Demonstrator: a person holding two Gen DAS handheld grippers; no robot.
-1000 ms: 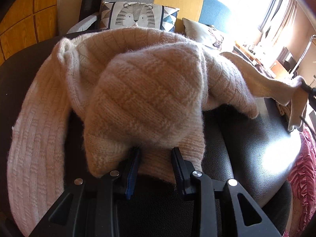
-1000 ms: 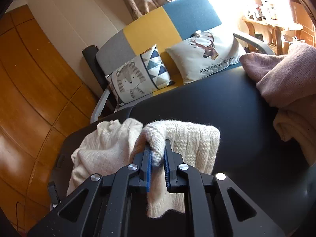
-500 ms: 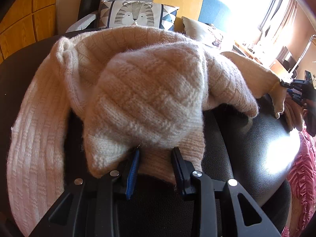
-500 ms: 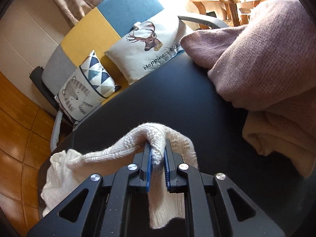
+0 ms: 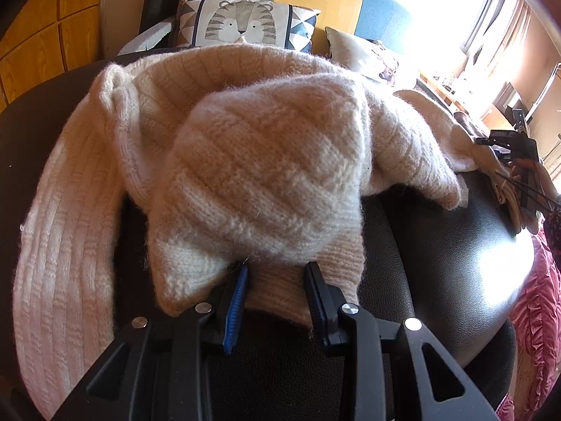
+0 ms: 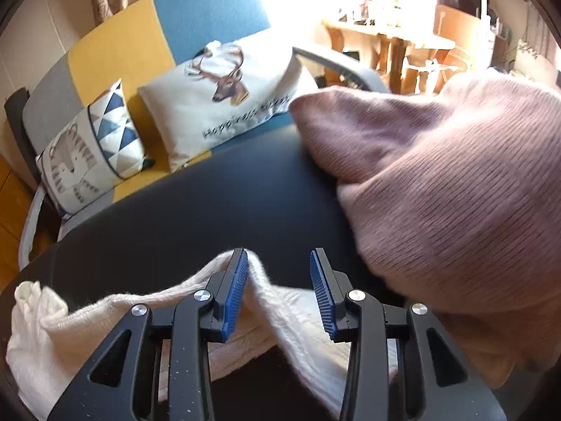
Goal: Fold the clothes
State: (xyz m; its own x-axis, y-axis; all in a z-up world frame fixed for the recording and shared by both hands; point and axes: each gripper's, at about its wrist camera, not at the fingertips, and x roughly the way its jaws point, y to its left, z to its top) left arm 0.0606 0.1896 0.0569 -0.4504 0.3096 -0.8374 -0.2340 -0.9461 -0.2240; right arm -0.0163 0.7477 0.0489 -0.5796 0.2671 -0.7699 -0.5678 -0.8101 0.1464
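A cream knit sweater (image 5: 252,175) lies bunched on the black leather table (image 5: 438,263). My left gripper (image 5: 277,280) stands open at its near edge, with the ribbed hem (image 5: 280,287) lying loosely between the fingers. One sleeve (image 5: 431,129) stretches off to the right towards my right gripper (image 5: 508,144), which a hand holds. In the right wrist view the right gripper (image 6: 278,280) is open. The sleeve end (image 6: 273,301) droops against its left finger and down onto the table (image 6: 210,203), with no grip on it.
A folded pink sweater (image 6: 438,193) sits close on the right of the right gripper, on top of a beige garment (image 6: 491,358). Behind the table stands a sofa with a tiger cushion (image 5: 242,24) and a deer cushion (image 6: 224,87). A pink ruffled cloth (image 5: 536,315) hangs at the table's right edge.
The right gripper carried the sleeve rightward towards the pink sweater, then opened and let the sleeve go. The left gripper and the bunched sweater have stayed put.
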